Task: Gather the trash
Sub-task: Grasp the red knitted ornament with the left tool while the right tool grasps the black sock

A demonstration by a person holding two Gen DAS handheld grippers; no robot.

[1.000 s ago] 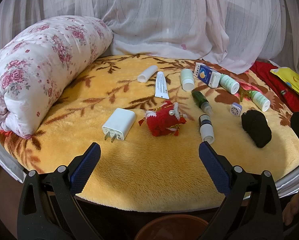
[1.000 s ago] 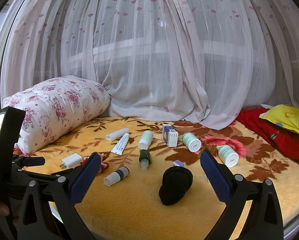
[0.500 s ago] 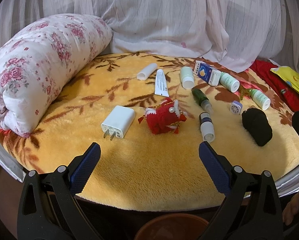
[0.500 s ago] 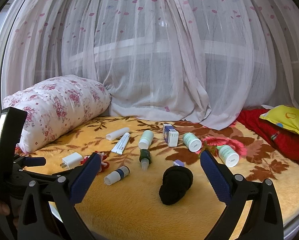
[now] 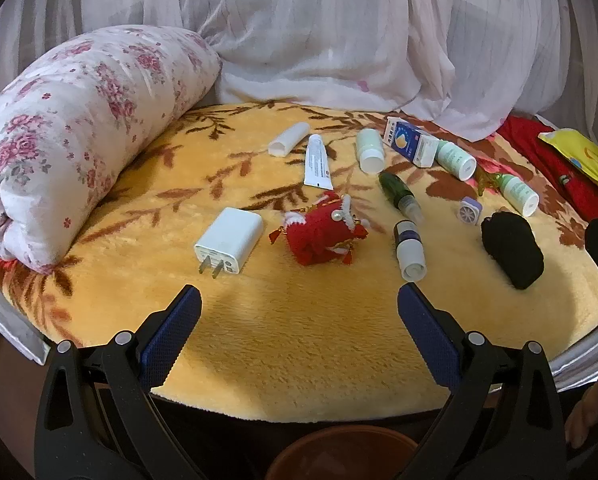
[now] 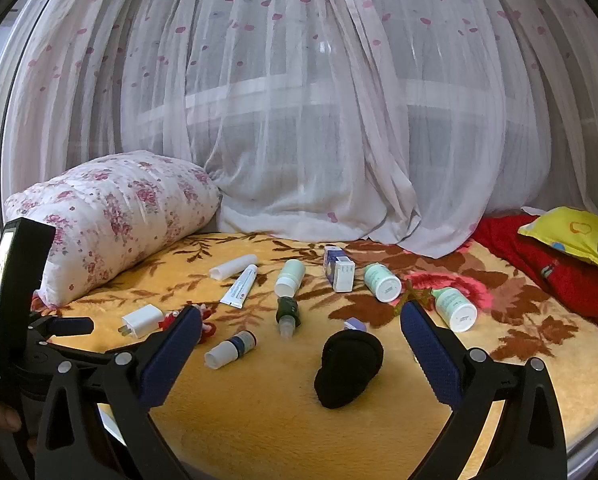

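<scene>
Both the left gripper [image 5: 299, 320] and right gripper [image 6: 301, 340] hung with jaws wide apart, empty, the black sock [image 6: 349, 362] lying just ahead between the right's fingers.

Your right gripper [image 6: 299, 344] is hovering wide open over the yellow blanket [image 6: 283, 412], gripping nothing. A black sock bundle [image 6: 349, 366] is lying between its fingers, and small bottles are lying scattered beyond it.
</scene>
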